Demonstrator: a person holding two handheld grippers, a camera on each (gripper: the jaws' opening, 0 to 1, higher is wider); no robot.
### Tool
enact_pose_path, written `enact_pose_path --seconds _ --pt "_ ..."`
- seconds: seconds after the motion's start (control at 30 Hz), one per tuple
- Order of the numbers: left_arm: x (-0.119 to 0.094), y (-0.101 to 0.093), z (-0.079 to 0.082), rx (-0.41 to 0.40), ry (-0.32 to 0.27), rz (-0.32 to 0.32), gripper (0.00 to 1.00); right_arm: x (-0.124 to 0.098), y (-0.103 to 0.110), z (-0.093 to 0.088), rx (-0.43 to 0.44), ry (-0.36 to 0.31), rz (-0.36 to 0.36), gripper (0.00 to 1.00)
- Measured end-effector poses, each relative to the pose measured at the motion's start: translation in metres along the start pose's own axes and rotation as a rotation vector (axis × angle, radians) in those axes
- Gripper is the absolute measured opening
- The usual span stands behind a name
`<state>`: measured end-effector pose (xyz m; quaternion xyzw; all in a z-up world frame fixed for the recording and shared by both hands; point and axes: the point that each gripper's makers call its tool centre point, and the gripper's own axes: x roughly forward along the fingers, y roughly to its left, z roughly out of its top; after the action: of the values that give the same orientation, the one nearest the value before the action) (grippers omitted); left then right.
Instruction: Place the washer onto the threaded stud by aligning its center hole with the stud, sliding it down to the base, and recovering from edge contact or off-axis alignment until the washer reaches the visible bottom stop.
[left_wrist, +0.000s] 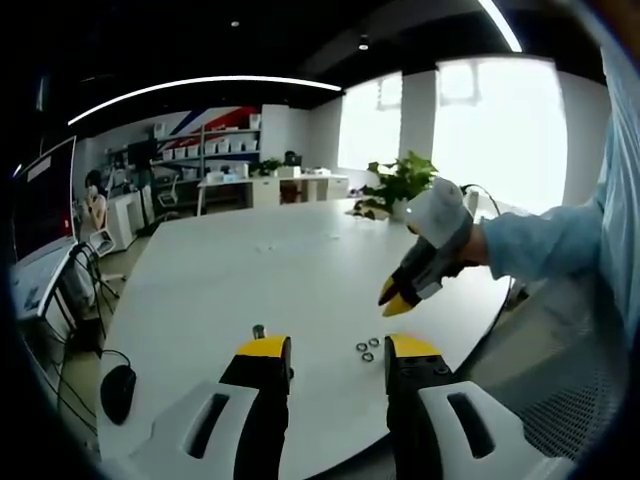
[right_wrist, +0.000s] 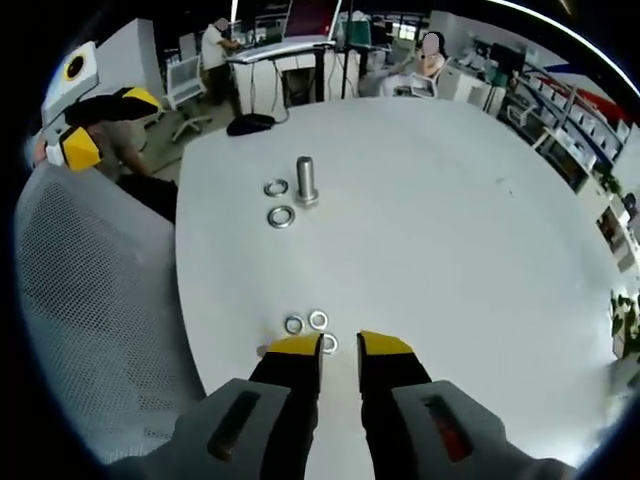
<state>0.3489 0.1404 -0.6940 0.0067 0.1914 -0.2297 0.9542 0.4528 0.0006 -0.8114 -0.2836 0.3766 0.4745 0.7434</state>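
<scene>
Tool: your right tool (right_wrist: 340, 345) was apart, holding nothing.
Washers: three small washers (right_wrist: 310, 325) lay just past its tips.
Stud: stud (right_wrist: 306, 180) stood upright, farther ahead on the desk (right_wrist: 450, 230).

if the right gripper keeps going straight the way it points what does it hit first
Probably the small silver washers lying on the white table just ahead of the right gripper; depth is unclear.

No readable text, labels, numbers or signs anywhere in either view.
</scene>
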Motion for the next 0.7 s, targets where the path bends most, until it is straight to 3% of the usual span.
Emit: enact_pose_path --seconds 0.33,0.7 --pt "0.0 0.0 0.0 0.001 -0.001 -0.002 0.36 0.011 0.002 -0.008 -0.048 0.052 -0.017 0.22" --pt "0.0 0.0 0.001 -0.001 -0.01 0.0 0.36 0.03 0.0 -0.023 -0.029 0.093 -0.025 0.22"
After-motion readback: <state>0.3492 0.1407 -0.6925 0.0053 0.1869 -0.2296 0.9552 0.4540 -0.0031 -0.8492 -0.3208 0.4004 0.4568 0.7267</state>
